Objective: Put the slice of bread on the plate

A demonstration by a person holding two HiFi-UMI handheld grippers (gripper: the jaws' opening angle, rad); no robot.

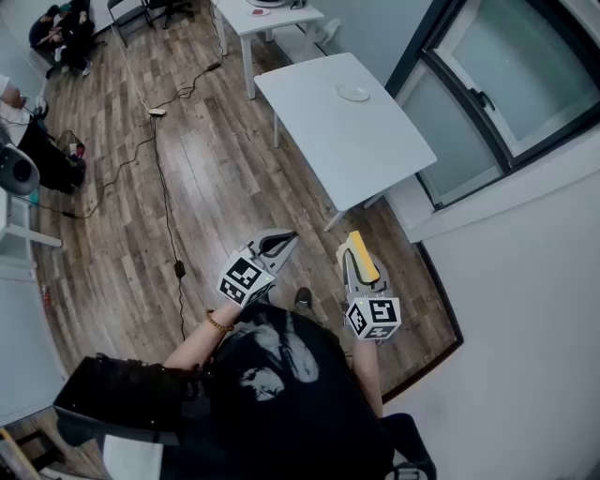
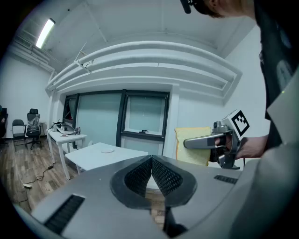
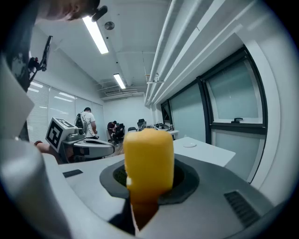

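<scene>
Right gripper (image 1: 356,267): the jaws stand a narrow way apart and clamp the slice of bread (image 3: 148,156), whose yellow edge rises between the pads and fills the gap; the gripper points slightly below level.
Left gripper (image 2: 152,175): the ribbed pads are pressed together with nothing between them; it is held beside the right gripper, at the same height, with a gap between the two.
Slice of bread: in the air in front of the person (image 1: 277,375), gripped on edge, with its flat face toward the left gripper; it is well apart from the plate and touches no table.
Plate (image 1: 353,93): small, round and white, lying flat near the far corner of the white table (image 1: 375,150), on the side toward the window; nothing can be made out on it.
White table: stands ahead of the person on the wood floor (image 1: 216,178), its long side running along the glazed wall (image 1: 487,84).
Second table (image 1: 246,21): white, beyond the first one, with small items on it that are too small to name.
Cable (image 1: 167,211): a black lead that trails over the floor to the left of the tables.
Background: a standing person with a backpack (image 3: 88,122) and seated people (image 3: 115,130) at the far end of the room.
</scene>
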